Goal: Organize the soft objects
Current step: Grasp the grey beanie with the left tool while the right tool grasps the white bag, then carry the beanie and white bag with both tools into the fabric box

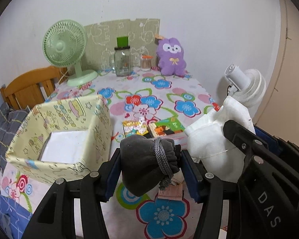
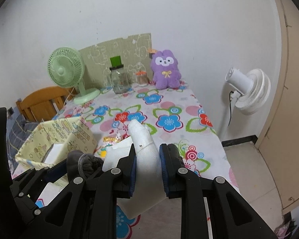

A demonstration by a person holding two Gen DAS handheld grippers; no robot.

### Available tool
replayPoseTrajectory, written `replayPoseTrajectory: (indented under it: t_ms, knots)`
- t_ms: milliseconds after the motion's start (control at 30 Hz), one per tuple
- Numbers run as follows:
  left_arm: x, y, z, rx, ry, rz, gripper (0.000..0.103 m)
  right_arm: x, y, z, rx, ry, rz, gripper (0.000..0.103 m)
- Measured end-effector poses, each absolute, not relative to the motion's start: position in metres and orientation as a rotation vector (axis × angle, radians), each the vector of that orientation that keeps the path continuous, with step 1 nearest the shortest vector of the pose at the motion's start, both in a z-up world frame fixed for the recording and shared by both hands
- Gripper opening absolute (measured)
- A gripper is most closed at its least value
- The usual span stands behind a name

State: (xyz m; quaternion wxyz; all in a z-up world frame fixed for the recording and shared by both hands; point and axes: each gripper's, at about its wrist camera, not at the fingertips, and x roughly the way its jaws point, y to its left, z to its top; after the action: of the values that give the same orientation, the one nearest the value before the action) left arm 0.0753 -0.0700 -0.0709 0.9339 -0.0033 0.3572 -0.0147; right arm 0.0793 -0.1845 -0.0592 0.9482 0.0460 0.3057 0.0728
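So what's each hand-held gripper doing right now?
Left hand-held gripper: closed on the grey drawstring pouch.
Right hand-held gripper: closed on the white foam wrap.

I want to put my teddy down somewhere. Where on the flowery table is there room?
The middle of the flowery tablecloth is bare, between the purple plush at the back and the small books in front. The right edge is bare too. It is crowded along the wall by the green fan and jar, and beside the yellow box.

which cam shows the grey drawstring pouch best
The left wrist view: the grey drawstring pouch fills the centre, clamped in the left gripper, cord knot visible. The right wrist view catches only part of it at the lower left, behind that gripper's frame.
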Motion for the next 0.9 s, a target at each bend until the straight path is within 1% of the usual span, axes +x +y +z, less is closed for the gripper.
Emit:
replayPoseTrajectory:
  t_ms: [433, 900]
  knots:
    - [0.062, -0.057, -0.036, 0.000, 0.678, -0.036, 0.059, 0.062, -0.171, -0.022, 0.075, 0.574, 0.150, 0.025]
    - [0.066, -0.022, -0.020, 0.013, 0.664, -0.010, 0.059, 0.071, -0.133, -0.009, 0.072, 0.576, 0.186, 0.025]
